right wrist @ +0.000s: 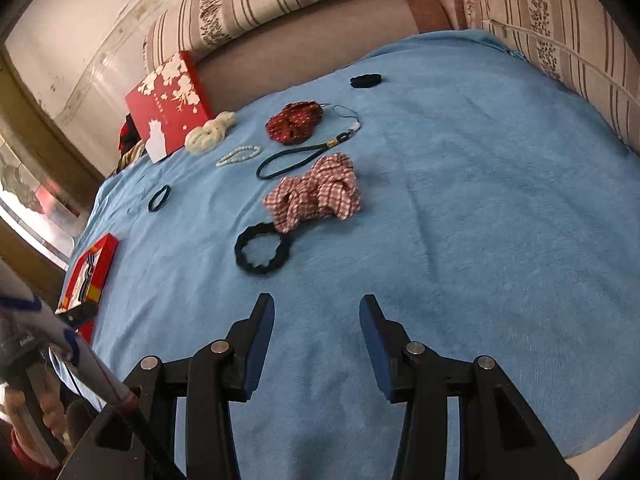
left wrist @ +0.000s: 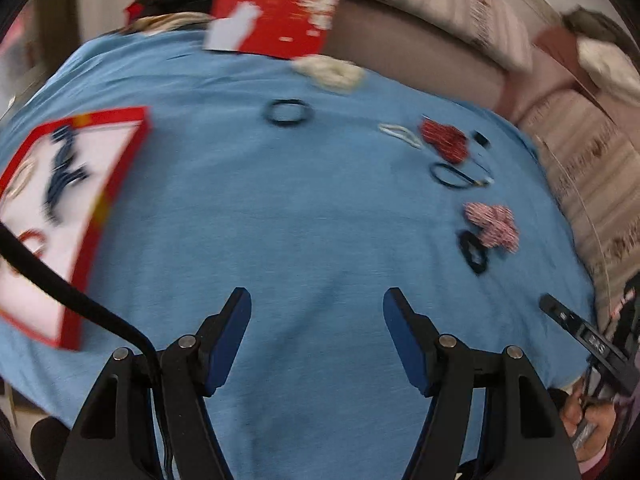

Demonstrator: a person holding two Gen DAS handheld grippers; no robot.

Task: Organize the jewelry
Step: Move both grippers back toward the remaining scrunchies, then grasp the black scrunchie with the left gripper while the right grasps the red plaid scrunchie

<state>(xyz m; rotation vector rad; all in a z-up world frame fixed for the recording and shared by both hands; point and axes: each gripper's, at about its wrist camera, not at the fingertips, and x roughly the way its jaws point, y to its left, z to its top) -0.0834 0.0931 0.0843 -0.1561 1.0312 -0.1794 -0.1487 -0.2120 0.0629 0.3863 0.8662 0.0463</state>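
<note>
Soft daylight throughout; the left wrist view is motion-blurred, the right sharper, both bent at fisheye edges.

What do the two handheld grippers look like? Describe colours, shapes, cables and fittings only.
Both the left gripper and right gripper have black angular linkage arms with round silver pivot pins. Their fingers are flat paddles with dark blue pads. A black cable runs alongside the left one.
</note>
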